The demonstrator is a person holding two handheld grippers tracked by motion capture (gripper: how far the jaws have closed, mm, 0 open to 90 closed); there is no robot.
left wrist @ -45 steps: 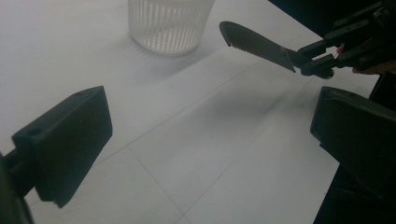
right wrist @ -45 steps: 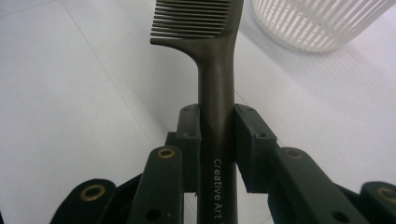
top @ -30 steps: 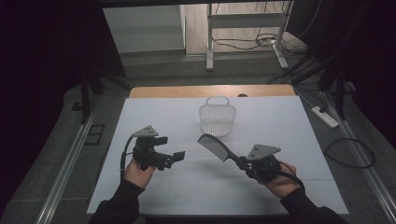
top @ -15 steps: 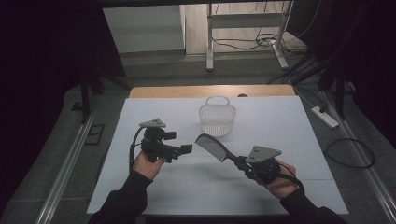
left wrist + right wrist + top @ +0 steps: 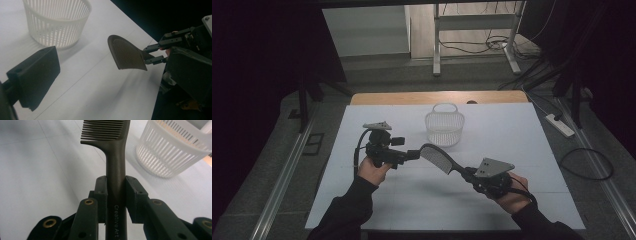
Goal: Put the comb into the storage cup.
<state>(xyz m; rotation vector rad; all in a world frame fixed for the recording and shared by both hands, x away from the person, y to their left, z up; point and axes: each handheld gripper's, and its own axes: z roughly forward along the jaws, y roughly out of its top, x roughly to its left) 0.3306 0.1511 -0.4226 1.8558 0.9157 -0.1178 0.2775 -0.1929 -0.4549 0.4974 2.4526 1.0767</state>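
Two hand-held grippers are seen above a white table [image 5: 362, 200], one in each hand of the person. The right gripper [image 5: 116, 187] is clenched on the handle of a dark, matte plastic comb with fine teeth [image 5: 110, 135] — in the right gripper view, the two black pads are pressed against both sides of the handle, just below the toothed head. White letters are printed along the handle between the pads. The comb is carried off the table surface, and its head is pointed away from the right gripper, toward the left gripper [image 5: 409, 155].

In the high view, the toothed head of the comb [image 5: 437, 157] is found just beside the tips of the left gripper; whether they touch cannot be told from there. In the left gripper view, the left gripper [image 5: 107, 75] is released: its jaws stand wide apart, and the comb head [image 5: 126, 53] is seen ahead of them, between the two but not pressed by either. One pad [image 5: 37, 75] is visible at the left of this view, and the right gripper [image 5: 150, 53] is seen behind the comb, gripping its handle.

A white, round plastic basket with slotted walls [image 5: 444, 127] stands upright on the table beyond both grippers — near the comb head, but apart from it.
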